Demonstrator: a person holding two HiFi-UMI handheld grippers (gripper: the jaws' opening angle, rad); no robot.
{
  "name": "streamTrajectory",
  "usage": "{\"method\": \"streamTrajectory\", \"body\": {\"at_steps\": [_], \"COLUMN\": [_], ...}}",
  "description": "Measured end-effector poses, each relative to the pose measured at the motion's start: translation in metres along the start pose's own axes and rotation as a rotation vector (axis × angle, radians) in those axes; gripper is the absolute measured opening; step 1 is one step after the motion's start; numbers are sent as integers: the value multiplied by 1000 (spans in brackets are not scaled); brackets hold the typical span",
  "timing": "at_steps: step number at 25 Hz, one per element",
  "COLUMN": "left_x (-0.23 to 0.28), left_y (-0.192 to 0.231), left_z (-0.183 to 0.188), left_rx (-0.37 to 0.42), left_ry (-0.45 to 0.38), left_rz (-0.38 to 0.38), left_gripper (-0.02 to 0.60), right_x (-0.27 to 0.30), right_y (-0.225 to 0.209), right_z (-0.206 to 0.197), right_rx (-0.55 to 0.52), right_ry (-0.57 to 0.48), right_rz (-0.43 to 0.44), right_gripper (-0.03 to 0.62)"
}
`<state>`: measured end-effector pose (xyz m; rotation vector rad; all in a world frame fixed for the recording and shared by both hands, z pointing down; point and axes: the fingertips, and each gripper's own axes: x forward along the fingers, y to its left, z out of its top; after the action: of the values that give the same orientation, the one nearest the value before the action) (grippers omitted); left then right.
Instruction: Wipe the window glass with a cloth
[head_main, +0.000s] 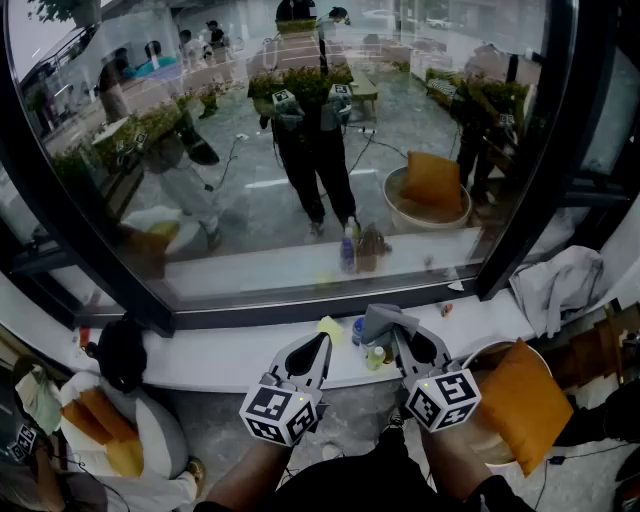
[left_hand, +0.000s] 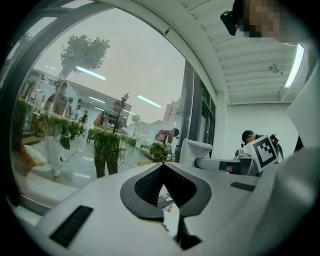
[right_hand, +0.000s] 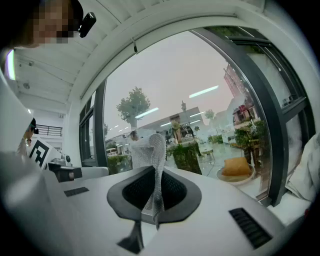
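Right hand-held gripper (head_main: 402, 335) (right_hand: 156, 172) is clamped on a grey mesh cloth (head_main: 385, 320) (right_hand: 149, 150), which sticks up past its tips, near the large dark-framed window glass (head_main: 300, 150) but not touching it. Left hand-held gripper (head_main: 322, 342) (left_hand: 161, 167) has its jaws closed together with nothing between them, over the white sill surface (head_main: 230, 360).

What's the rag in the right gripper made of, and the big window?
The cloth looks like soft grey woven fabric, matte: a fine mesh weave shows, and it droops in folds. The window glass looks like smooth, shiny glass: you see through it, and it shows reflections.
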<state>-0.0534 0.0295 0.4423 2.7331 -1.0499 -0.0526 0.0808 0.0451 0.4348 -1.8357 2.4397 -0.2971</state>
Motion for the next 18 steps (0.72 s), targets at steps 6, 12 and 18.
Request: {"method": "streamTrajectory", "body": {"at_steps": [6,12,18], "left_x": [-4,-7,-10], "left_y": [-1,3,7], "left_z": [-1,0,0], "left_rx": [-3,-6,-7], "left_ry": [1,-2,-2], "left_rz": [1,6,7], "left_gripper": [8,8,8], "right_x": [-3,0,2], "right_y": [2,6,7], "right_z": [2,1,0], "right_rx": [23,18,21], "right_ry": [-20,-12,-15], "right_rz": [-1,1,-3], "right_gripper": [41,41,41]}}
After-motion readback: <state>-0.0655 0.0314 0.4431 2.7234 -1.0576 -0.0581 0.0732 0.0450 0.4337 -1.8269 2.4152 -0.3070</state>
